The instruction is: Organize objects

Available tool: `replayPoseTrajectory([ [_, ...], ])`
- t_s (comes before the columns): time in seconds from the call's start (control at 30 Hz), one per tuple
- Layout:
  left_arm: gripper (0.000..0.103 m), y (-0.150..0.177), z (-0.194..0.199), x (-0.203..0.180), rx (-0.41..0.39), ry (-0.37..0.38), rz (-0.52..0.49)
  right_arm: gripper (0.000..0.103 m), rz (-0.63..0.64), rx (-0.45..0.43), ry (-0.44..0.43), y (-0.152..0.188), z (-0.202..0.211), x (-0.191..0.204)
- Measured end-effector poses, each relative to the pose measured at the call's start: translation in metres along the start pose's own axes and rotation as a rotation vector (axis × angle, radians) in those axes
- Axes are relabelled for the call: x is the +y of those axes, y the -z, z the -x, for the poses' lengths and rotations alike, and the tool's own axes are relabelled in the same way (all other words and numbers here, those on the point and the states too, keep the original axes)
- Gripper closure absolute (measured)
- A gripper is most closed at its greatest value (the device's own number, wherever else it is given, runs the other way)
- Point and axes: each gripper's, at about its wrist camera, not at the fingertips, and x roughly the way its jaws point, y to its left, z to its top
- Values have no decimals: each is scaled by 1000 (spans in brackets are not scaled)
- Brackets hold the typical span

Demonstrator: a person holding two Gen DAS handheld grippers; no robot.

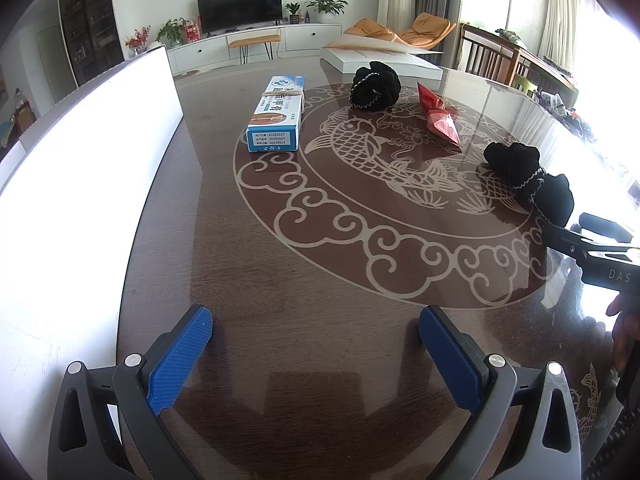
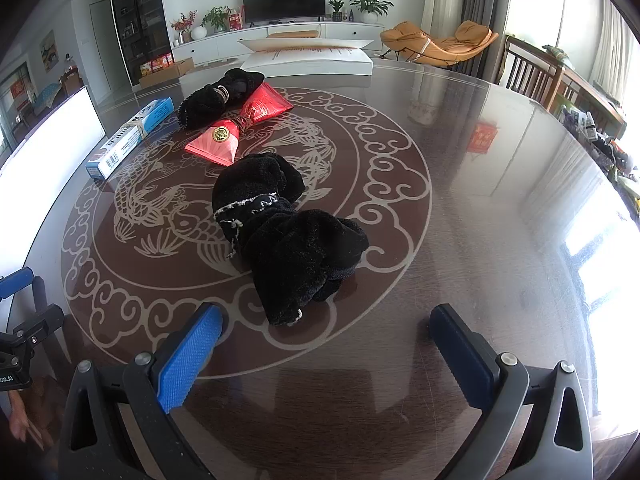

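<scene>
Objects to organize all lie loose on the table (image 2: 460, 184), so I judge the task has hardly begun. My right gripper (image 2: 324, 348) is spread wide and empty, low over the glass, with the near black pouch (image 2: 288, 236) just ahead of its fingers. My left gripper (image 1: 316, 354) is spread too and holds nothing, with bare table in front of it. Farther out lie the red packet (image 2: 240, 128), the second black pouch (image 2: 216, 98) touching it, and the blue box (image 1: 276, 114) well apart on the left. I see no grouping yet; everything is left to do.
</scene>
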Motion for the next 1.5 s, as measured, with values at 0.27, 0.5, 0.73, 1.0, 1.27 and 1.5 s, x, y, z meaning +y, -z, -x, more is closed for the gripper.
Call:
replayPoseTrajectory([
  [0.27,0,0,0,0,0,0,0,0,0,0,0,0,0,0],
  [0.5,0,0,0,0,0,0,0,0,0,0,0,0,0,0],
  [0.73,0,-5,-2,-1,44,4,-2,0,1,0,0,0,0,0],
  [1.0,0,-53,27,-10,26,76,-27,0,0,0,0,0,0,0],
  [1.27,0,-123,12,-3,54,106,-49,0,0,0,0,0,0,0],
  [1.5,0,-160,-51,5,111,36,-107,0,0,0,0,0,0,0],
])
